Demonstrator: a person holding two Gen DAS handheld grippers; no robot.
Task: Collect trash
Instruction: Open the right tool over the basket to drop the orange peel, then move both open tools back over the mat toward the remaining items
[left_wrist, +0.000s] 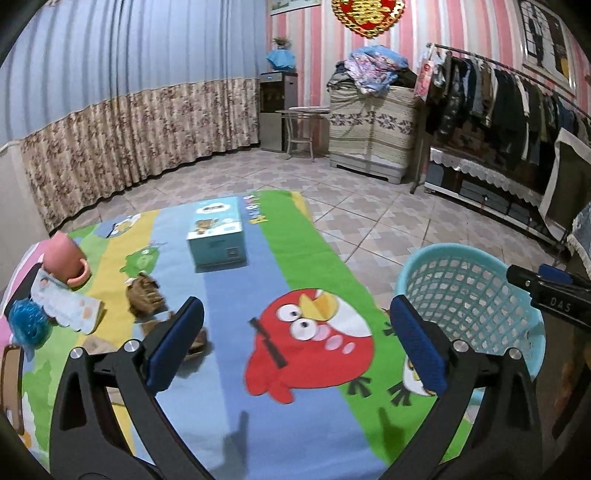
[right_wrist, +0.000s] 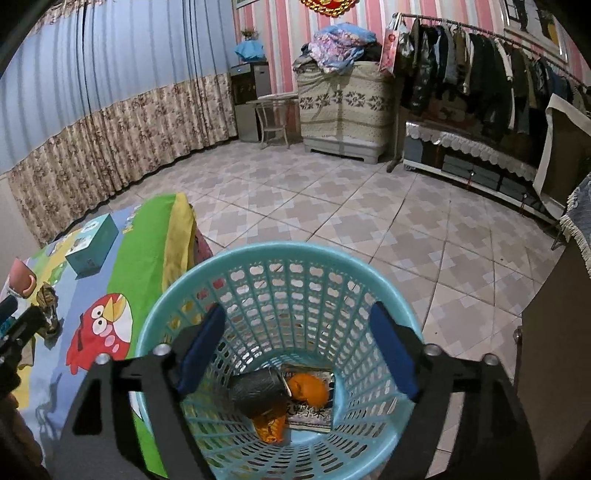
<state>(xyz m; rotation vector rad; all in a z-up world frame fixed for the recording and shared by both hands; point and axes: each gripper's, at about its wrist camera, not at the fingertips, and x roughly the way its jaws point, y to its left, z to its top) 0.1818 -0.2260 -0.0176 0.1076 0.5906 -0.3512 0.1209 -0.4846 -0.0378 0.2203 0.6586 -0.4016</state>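
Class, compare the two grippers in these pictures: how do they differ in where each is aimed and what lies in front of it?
The left gripper hangs over the cartoon mat, nothing between its fingers; the right gripper hangs over the blue basket. Below the left is bare mat, with crumpled brown wrappers to one side; below the right lies trash already in the basket, including an orange piece. Both stand open, empty, with blue pads.

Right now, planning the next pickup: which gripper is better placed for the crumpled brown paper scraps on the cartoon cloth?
Left gripper: open, empty, beside the brown scraps. Right gripper hangs open over the turquoise basket.
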